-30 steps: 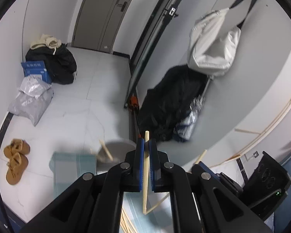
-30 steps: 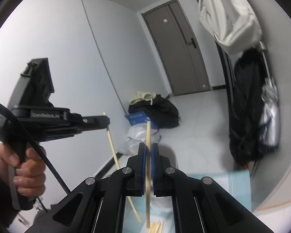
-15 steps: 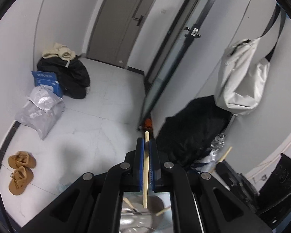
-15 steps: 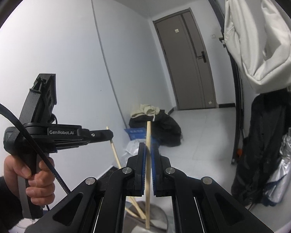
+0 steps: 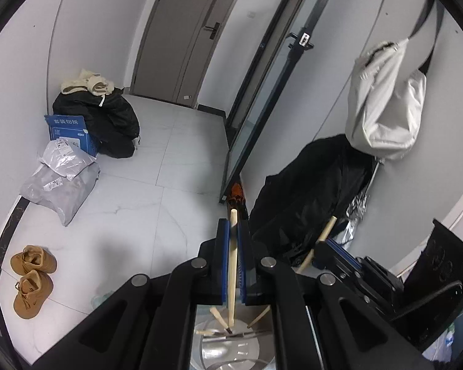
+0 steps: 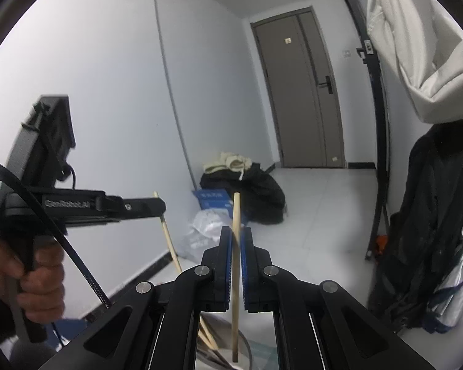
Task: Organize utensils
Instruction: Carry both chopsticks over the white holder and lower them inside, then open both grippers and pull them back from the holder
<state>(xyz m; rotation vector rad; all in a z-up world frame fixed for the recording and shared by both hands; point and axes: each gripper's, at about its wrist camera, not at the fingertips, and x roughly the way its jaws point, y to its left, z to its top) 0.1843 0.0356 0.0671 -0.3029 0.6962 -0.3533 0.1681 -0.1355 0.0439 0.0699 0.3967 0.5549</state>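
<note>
Since a second ago both grippers have tipped up and carried their chopsticks over a round metal container (image 5: 228,348), which was off to the lower left of the left camera's view then and now sits directly beneath the fingers.

In the left wrist view, the left gripper (image 5: 234,231) is nearly closed, its blue pads pinching a pale wooden chopstick (image 5: 231,265) that stands almost upright. The stick's lower tip hangs just above the container's rim, where a few other chopstick ends (image 5: 217,316) lean. Only this view looks down into the shiny metal base. To the right, the right gripper (image 5: 327,246) shows from the side, with its own stick angled up.

In the right wrist view, the right gripper (image 6: 236,240) is likewise almost shut on a second chopstick (image 6: 235,277), held upright, its lower end over the container's rim (image 6: 247,351). Only this view shows the person's left hand (image 6: 31,280) wrapped round the left tool's handle, which is held level from the left, its chopstick (image 6: 169,240) slanting down toward the container.

Farther off lie tan boots (image 5: 32,280) on the white tiled floor (image 5: 169,160), grey parcels (image 5: 61,175), a blue box (image 5: 68,132), black bags (image 5: 108,123), and a grey door (image 6: 302,92).
</note>
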